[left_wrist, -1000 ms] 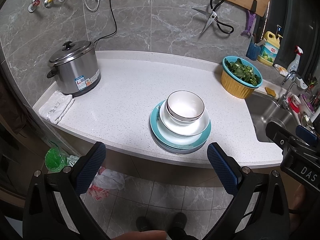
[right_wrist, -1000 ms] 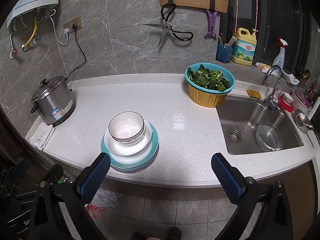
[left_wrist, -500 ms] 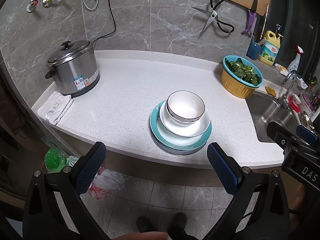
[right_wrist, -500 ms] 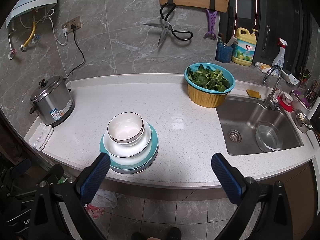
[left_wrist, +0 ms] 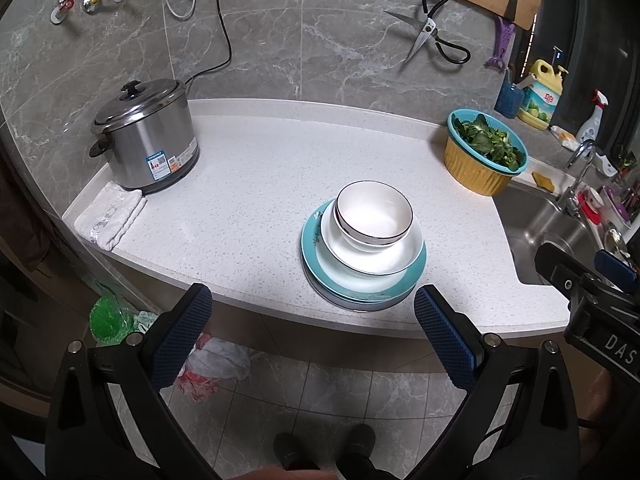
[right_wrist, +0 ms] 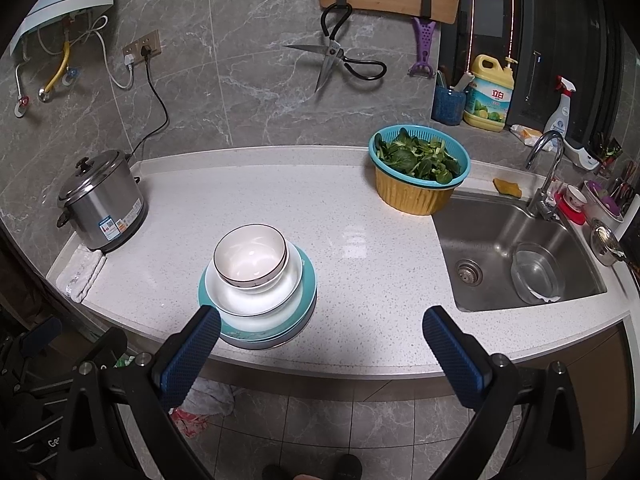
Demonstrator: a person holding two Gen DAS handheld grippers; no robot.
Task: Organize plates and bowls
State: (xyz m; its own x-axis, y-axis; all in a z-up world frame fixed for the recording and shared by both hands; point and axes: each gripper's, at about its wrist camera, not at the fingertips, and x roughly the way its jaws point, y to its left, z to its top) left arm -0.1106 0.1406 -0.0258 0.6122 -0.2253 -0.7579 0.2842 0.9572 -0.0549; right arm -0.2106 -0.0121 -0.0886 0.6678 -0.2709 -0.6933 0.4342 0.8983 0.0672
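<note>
Bowl nested atop plates near desk edge — largest lowest, stable. Left gripper, right gripper — jaws spread, empty, short of stack.

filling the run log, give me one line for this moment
left tongs: open, empty | right tongs: open, empty | small bowl: atop stacked plates near counter front edge | contact: none

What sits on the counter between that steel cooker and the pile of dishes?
Nothing: in both wrist views only bare speckled white countertop separates the stainless steel rice cooker from the stacked bowls and teal plates.
</note>
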